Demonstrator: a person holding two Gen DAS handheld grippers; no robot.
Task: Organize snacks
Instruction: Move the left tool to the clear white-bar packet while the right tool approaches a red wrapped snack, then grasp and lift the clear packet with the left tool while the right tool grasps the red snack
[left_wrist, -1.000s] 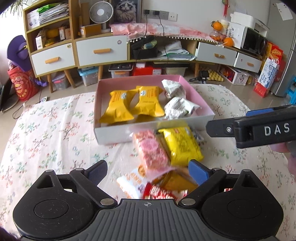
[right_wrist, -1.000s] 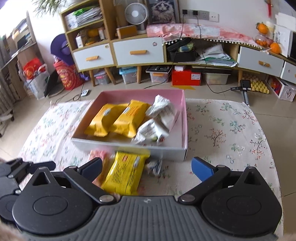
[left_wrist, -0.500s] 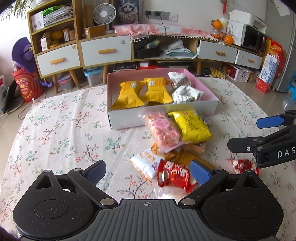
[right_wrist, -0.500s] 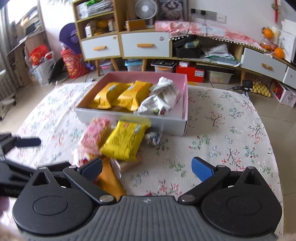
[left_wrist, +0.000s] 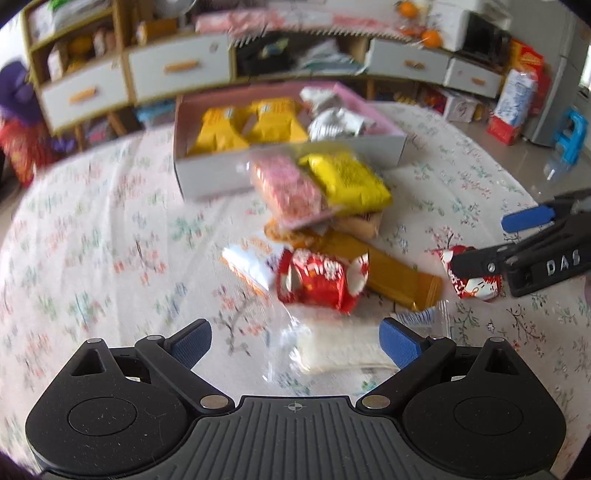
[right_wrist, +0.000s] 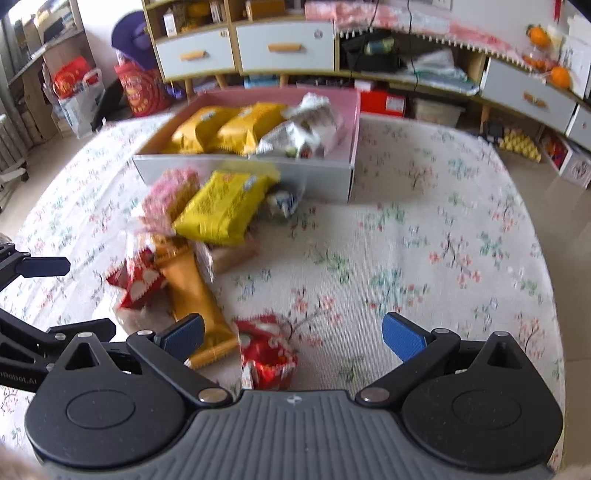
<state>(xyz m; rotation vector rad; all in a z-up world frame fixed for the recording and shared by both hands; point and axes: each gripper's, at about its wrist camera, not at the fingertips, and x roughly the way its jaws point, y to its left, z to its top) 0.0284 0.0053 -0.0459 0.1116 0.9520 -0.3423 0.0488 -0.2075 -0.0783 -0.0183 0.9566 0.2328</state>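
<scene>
Sorting loose snacks into the pink box (right_wrist: 355, 122), which sits at the far side of the floral tablecloth (right_wrist: 424, 258) and already holds 2 yellow packets (left_wrist: 251, 127) and 2 crumpled white wrappers (left_wrist: 332, 120). The unsorted pile (left_wrist: 321, 221) lies just in front of the box's near wall. The left gripper (left_wrist: 295, 341) hangs with its blue fingers spread wide and empty above a clear-wrapped white snack (left_wrist: 340, 350); blur makes the wrapper's edges uncertain. The right gripper (right_wrist: 291, 334) is likewise spread wide, holding nothing, directly above a lone red packet (right_wrist: 267, 354) lying apart from the pile.

Judged step: each gripper picks 1 item. A good grasp would centre the fingers across the packet's short width, lower until the tips nearly meet the cloth, then close on the body of the packet and not its crimped end, so the film does not slip. The red packet, being isolated, looks the easier pick.

Compared with 0.5 s ago, both cameras have pulled back from the box and tilted downward; the white snack and the lone red packet now sit between the respective fingers, and both views are more blurred.
</scene>
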